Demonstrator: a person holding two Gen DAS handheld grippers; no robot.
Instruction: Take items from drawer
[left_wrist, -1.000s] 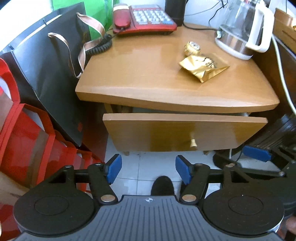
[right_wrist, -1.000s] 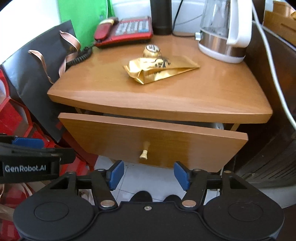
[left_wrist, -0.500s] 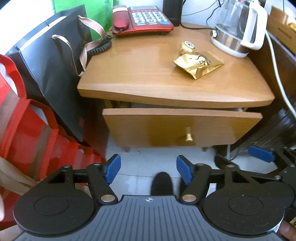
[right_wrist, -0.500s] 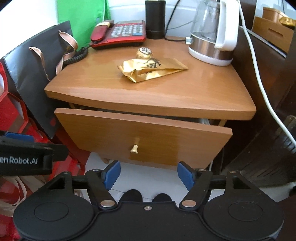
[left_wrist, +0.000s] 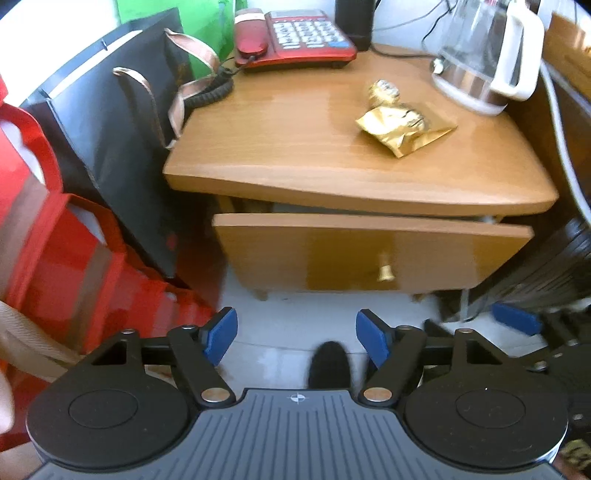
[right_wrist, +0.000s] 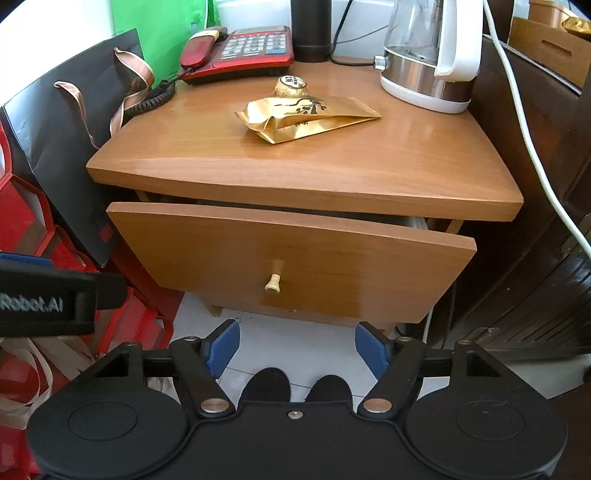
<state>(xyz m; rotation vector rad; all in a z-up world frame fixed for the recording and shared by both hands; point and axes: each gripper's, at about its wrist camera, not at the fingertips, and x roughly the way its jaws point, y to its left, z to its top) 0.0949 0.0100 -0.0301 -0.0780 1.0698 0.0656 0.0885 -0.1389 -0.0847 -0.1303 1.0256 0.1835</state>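
Observation:
The wooden nightstand's drawer (left_wrist: 369, 251) (right_wrist: 295, 258) stands slightly pulled out, with a narrow gap under the top; its contents are hidden. A small pale knob (left_wrist: 385, 272) (right_wrist: 273, 284) sits on its front. On the top lie a gold foil packet (left_wrist: 402, 129) (right_wrist: 303, 118) and a gold-wrapped ball (left_wrist: 383, 92) (right_wrist: 290, 85). My left gripper (left_wrist: 295, 334) hangs over the floor in front of the drawer, its jaws opening with nothing between them. My right gripper (right_wrist: 296, 343) is open and empty just below the drawer front.
A red telephone (right_wrist: 240, 51), a dark cylinder (right_wrist: 310, 29) and a kettle (right_wrist: 428, 62) stand at the back of the top. A black paper bag (left_wrist: 110, 147) and red bags (left_wrist: 55, 258) crowd the left. Dark furniture (right_wrist: 535, 221) and a white cable (right_wrist: 532, 155) flank the right. Dark shoes (right_wrist: 266, 384) stand on white tiles.
Both pairs of jaws stand a little wider than before. Both views have drifted slightly against the nightstand. The drawer keeps the same small gap.

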